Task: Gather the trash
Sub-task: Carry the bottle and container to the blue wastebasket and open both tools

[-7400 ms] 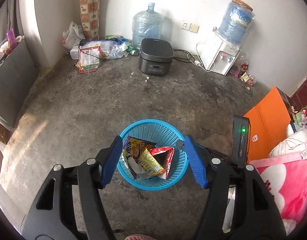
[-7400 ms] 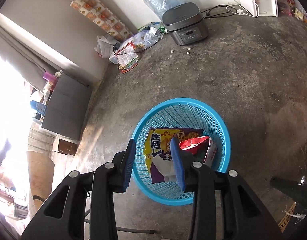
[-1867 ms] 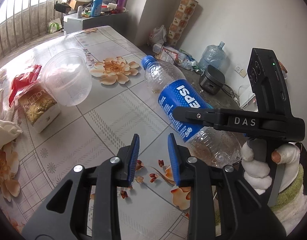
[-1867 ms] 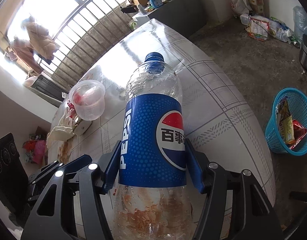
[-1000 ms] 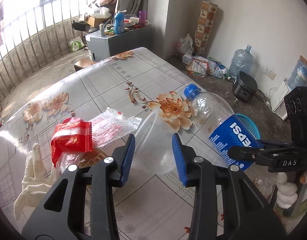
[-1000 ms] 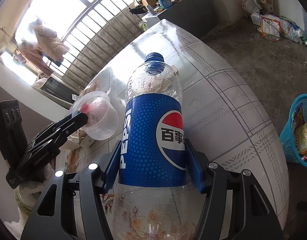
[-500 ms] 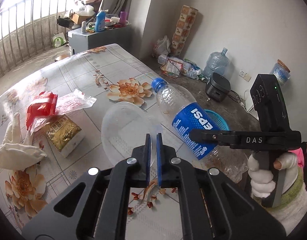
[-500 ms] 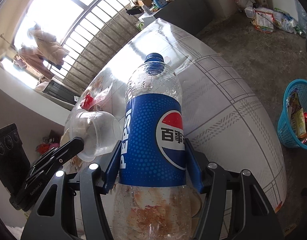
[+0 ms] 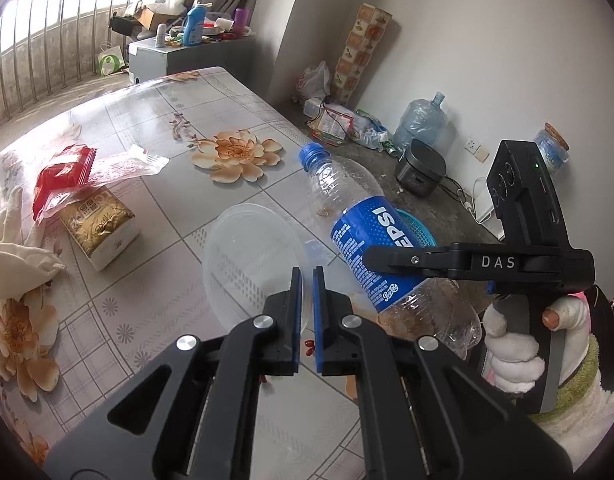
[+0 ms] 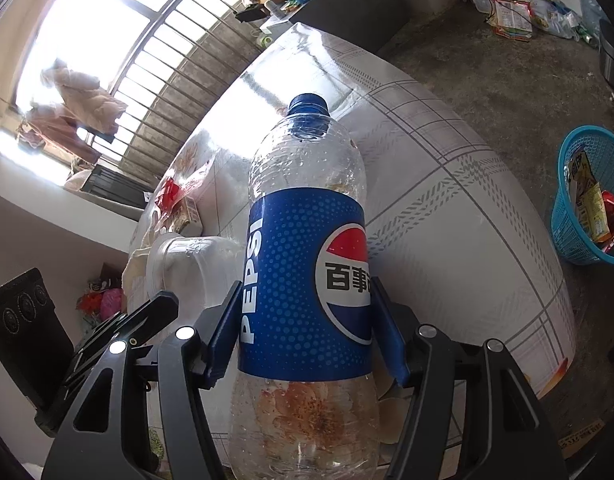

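Note:
My left gripper (image 9: 305, 276) is shut on the rim of a clear plastic cup (image 9: 251, 264), held tilted above the floral table (image 9: 159, 152). My right gripper (image 10: 307, 312) is shut on an empty Pepsi bottle (image 10: 307, 264) with a blue cap, held over the table's edge. The bottle also shows in the left wrist view (image 9: 371, 240), right of the cup. The cup shows in the right wrist view (image 10: 187, 268), left of the bottle. A blue trash basket (image 10: 591, 200) with wrappers stands on the floor at the right.
On the table lie a red wrapper (image 9: 63, 176), a clear wrapper (image 9: 123, 164), a gold packet (image 9: 99, 216) and a white glove (image 9: 15, 248). On the floor by the wall are a rice cooker (image 9: 421, 168), water jugs (image 9: 421, 120) and bags (image 9: 335, 120).
Half a second ago both grippers held the same things. The left gripper has turned slightly right with the cup; the bottle and cup now sit closer together.

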The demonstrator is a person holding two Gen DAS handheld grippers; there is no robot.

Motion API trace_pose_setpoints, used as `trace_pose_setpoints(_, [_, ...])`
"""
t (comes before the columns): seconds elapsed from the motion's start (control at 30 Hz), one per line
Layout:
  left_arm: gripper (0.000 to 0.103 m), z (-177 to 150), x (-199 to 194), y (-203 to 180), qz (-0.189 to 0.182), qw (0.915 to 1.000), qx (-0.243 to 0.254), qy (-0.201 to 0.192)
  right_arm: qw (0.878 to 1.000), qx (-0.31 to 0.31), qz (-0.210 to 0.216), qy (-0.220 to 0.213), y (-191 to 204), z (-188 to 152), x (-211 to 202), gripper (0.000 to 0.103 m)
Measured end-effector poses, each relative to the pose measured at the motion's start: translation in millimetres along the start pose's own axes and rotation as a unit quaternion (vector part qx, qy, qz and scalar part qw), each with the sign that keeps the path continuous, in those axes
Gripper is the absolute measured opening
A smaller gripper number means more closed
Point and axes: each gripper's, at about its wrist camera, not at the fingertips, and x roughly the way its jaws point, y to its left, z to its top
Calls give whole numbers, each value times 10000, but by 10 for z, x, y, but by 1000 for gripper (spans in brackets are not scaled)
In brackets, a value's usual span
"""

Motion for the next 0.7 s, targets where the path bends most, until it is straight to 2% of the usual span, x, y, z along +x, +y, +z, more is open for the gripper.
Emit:
trace_pose_setpoints(0.17, [3,-3,0,6,23,10000,6,8,10000,-44,-31,11,7,44,-10,66])
trace_pose_setpoints(0.33, [3,4,-12,5,62,10000,25,21,9999,-58,-78,-25,6,138,-2,66])
trace_pose_setpoints(0.6, [3,11,-21,12,103,9999,36,26,9999,-136,19,27,28,203,76,66])
trace_pose_setpoints(0.7, [3,26,-9,8,174,9998,49,23,9998,-178,88,12,22,196,83,60])
